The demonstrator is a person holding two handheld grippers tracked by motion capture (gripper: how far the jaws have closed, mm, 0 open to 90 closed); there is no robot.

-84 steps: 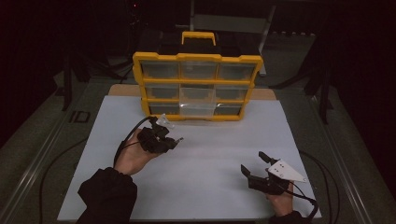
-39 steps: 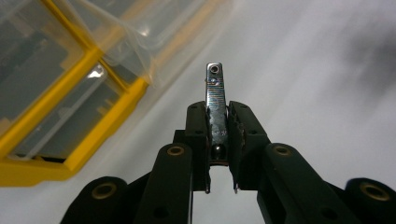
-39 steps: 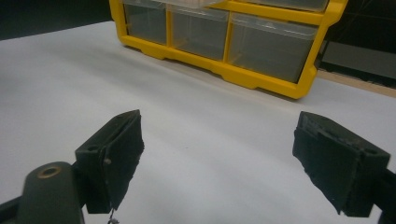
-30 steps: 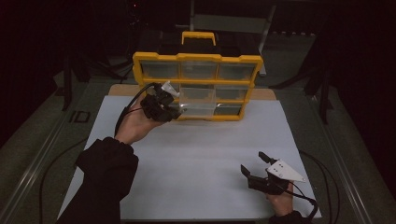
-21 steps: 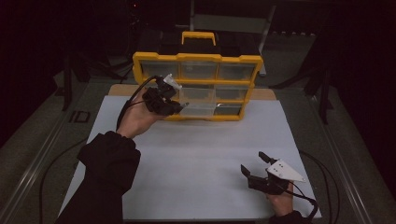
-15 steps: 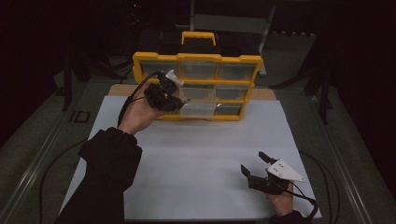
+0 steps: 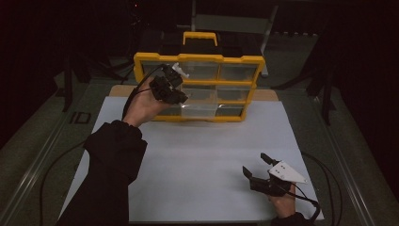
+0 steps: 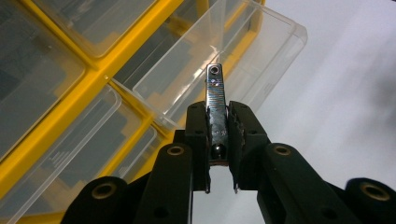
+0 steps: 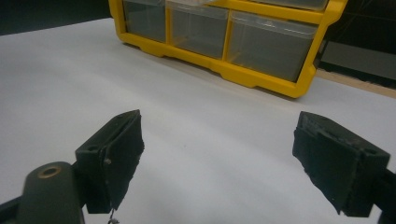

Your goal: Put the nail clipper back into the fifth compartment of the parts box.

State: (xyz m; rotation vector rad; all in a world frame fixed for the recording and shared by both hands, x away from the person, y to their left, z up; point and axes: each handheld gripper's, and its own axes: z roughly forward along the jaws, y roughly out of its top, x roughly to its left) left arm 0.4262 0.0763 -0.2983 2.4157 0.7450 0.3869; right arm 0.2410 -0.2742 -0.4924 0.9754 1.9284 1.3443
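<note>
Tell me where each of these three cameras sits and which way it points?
High view: above the person's side, looking forward and down at the white table, yellow drawer organizer, both forearms and grippers.
Left gripper view: rides the left gripper, looking along jaws clamping a metal nail clipper over a pulled-out clear drawer.
Right gripper view: rides the right gripper, low over the table, jaws apart.
All share the organizer.

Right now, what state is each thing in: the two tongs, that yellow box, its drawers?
Left tongs: shut on a metal strip, raised at the box.
Right tongs: open, empty, low over the table.
Yellow box: standing upright.
Clear drawer: pulled out, looks empty.
Other drawers: pushed in.
</note>
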